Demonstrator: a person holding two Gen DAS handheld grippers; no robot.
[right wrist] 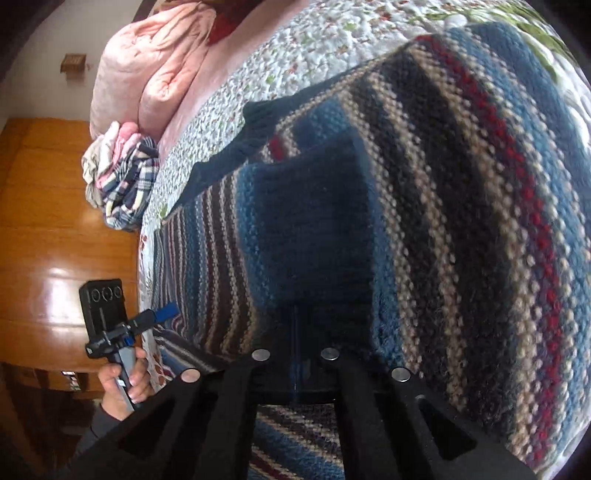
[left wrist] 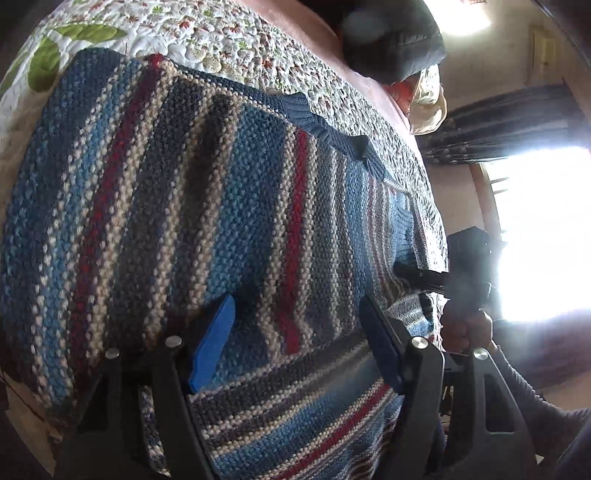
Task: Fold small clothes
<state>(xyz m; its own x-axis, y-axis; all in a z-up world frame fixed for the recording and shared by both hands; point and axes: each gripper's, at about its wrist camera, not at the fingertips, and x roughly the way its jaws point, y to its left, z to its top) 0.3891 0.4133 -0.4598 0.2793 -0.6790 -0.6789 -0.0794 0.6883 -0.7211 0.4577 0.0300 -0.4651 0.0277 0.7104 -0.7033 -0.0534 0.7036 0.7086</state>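
A knitted sweater striped in blue, red, beige and dark grey lies spread on a floral quilt. My left gripper hovers open just over its lower part, with the blue pads wide apart and nothing between them. In the right wrist view the sweater fills the frame. There my right gripper is shut, its fingers pressed together under the dark blue sleeve cuff, which lies folded over the body. The right gripper shows at the sweater's right edge, and the left gripper at the bed's edge.
A pink comforter and a heap of plaid clothes lie at the far end of the bed. Wooden floor borders the bed. A dark bundle sits near a bright window. A hand holds the left gripper.
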